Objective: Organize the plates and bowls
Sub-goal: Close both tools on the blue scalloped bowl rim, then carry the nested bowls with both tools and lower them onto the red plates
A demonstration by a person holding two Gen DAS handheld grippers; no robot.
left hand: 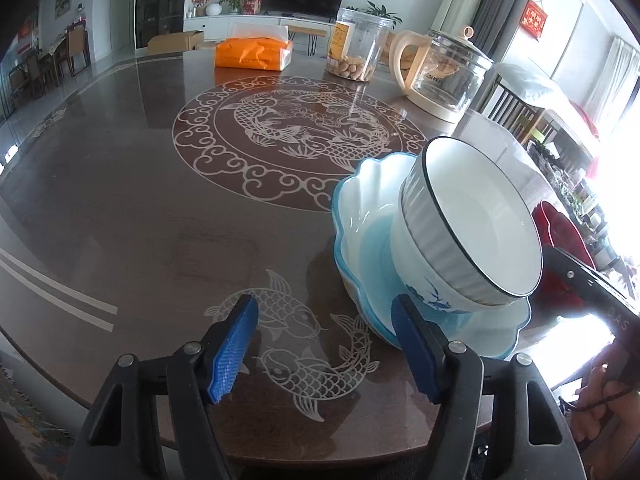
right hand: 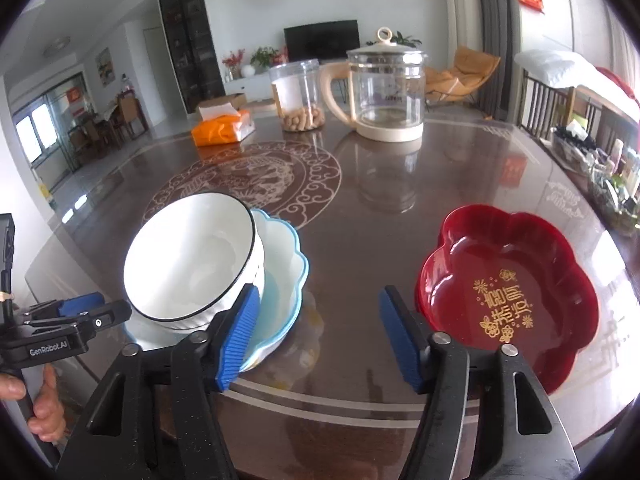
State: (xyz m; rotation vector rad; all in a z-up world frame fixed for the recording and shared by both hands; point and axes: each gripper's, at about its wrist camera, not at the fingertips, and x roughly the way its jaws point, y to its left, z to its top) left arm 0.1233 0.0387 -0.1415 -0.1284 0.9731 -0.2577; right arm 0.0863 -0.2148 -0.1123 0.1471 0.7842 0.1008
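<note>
On table (left hand: 120,220) — white ribbed bowl (left hand: 472,216), dark rim, tilted in scalloped blue plate (left hand: 360,216); both hand-held grippers (left hand: 324,344) (right hand: 316,332) spread, empty.

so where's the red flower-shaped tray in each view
Left wrist view: the red tray peeks out at the right edge, mostly hidden behind the white bowl.
Right wrist view: it sits in full view at lower right, on the table.
Shared landmark: the glass kettle at the table's far side.
</note>
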